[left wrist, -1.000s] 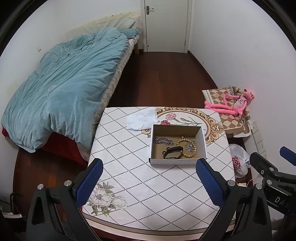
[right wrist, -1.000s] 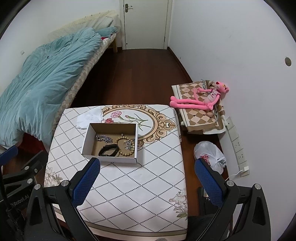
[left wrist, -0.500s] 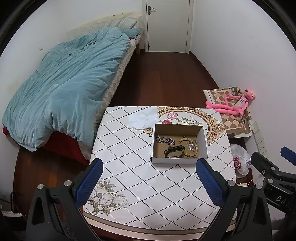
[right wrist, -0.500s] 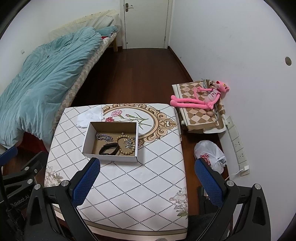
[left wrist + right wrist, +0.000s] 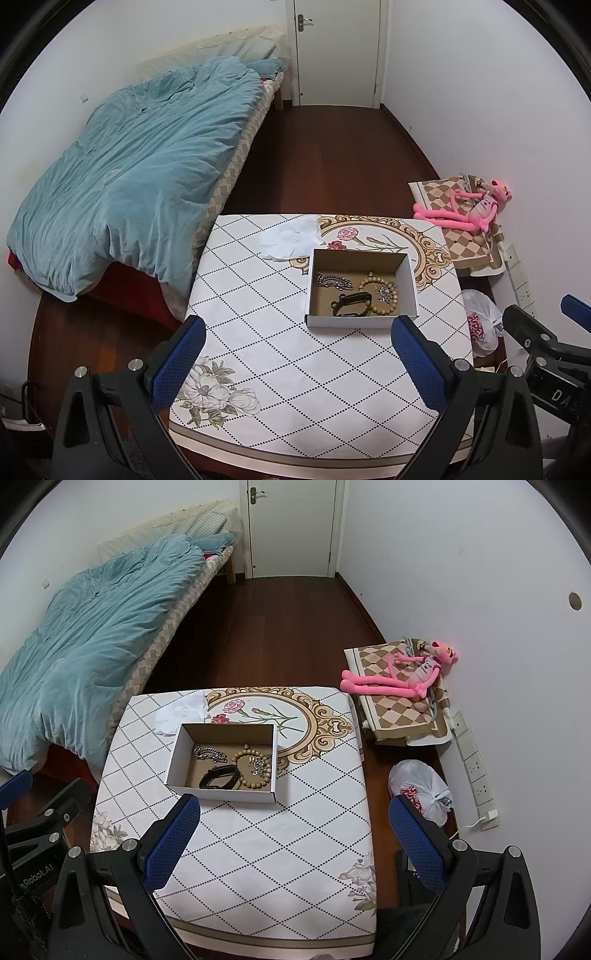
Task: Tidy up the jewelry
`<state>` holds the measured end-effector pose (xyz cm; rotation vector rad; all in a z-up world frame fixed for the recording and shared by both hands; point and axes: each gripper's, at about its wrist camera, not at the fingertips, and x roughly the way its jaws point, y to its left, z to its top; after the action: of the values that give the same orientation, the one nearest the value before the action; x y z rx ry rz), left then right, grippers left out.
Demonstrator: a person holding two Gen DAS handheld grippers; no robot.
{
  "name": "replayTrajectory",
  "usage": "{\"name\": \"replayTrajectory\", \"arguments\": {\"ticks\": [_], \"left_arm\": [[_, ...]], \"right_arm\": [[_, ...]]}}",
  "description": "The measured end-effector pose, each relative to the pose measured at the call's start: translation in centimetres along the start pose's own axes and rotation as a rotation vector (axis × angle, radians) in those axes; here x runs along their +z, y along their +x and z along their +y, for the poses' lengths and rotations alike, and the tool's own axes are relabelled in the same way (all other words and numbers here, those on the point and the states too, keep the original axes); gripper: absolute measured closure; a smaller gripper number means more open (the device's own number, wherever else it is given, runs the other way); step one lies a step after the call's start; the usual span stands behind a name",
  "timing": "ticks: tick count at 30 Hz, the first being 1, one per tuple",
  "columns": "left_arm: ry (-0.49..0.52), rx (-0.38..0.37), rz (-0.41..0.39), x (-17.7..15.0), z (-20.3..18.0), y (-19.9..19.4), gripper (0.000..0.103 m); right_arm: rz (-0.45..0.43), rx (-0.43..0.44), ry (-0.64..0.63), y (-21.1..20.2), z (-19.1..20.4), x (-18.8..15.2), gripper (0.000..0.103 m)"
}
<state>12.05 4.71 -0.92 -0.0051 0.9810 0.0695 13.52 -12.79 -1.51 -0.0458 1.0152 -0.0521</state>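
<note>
White tissue (image 5: pixel 290 238) lies beside the box (image 5: pixel 360 321); both tools (image 5: pixel 297 356) (image 5: pixel 295 832) spread wide.

Even indoor light, sharp focus.
Strong fisheye bending and black corners; soft shadow beside the open cardboard box (image 5: pixel 361 288).

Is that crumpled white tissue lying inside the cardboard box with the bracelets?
No, the white tissue lies on the tablecloth just beyond the far left corner of the cardboard box, outside its walls.

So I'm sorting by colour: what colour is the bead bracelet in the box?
Tan bead bracelet, clearest in the right wrist view.
</note>
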Motion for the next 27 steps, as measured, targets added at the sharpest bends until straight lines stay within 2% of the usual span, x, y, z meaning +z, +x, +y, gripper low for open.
{"name": "replayTrajectory", "arguments": {"ticks": [27], "left_arm": [[0.002,0.005,-0.005,-0.04,-0.1,-0.4,0.001]], "right_arm": [[0.003,0.002,0.004,-0.32,0.05,-0.19,0.0]]}}
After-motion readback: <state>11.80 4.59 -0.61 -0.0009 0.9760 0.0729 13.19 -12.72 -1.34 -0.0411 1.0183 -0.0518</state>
